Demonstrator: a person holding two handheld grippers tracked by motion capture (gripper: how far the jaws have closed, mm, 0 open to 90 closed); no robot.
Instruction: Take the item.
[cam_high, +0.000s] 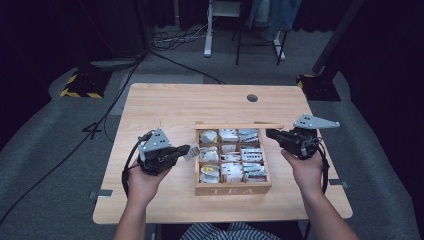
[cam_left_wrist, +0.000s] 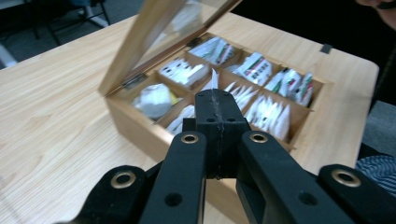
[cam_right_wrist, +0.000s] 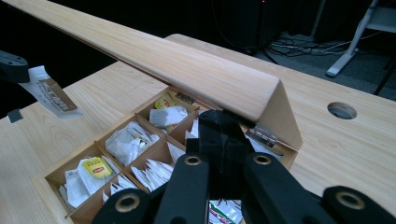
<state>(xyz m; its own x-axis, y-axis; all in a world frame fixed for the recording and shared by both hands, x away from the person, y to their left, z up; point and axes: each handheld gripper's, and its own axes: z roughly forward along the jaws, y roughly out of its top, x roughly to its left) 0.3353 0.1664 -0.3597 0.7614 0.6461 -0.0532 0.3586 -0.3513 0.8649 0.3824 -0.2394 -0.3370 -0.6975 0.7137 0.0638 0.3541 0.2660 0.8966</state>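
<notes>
The table (cam_high: 165, 105) is smooth, light wood. The tea box (cam_high: 232, 189) is wood too, and its lid (cam_left_wrist: 154, 35) has a shiny clear pane. The tea bags (cam_right_wrist: 126, 142) look like thin paper. The left gripper (cam_left_wrist: 219, 116) looks like matt black plastic.

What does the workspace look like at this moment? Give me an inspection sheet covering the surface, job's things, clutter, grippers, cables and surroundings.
Surface: light wooden table with a round cable hole near the far edge.
Job's things: wooden tea box marked TEA, its glass-paned lid standing open, nine compartments holding tea bags; one white-and-brown tea sachet lifted just left of the box.
Clutter: nothing seen.
Grippers: left gripper shut on the sachet; right gripper shut, nothing between its jaws, by the lid's right end.
Cables: black gripper cable loops under each hand; loose floor cables behind the table.
Surroundings: grey carpet, hazard-striped stand base, dark curtains.
</notes>
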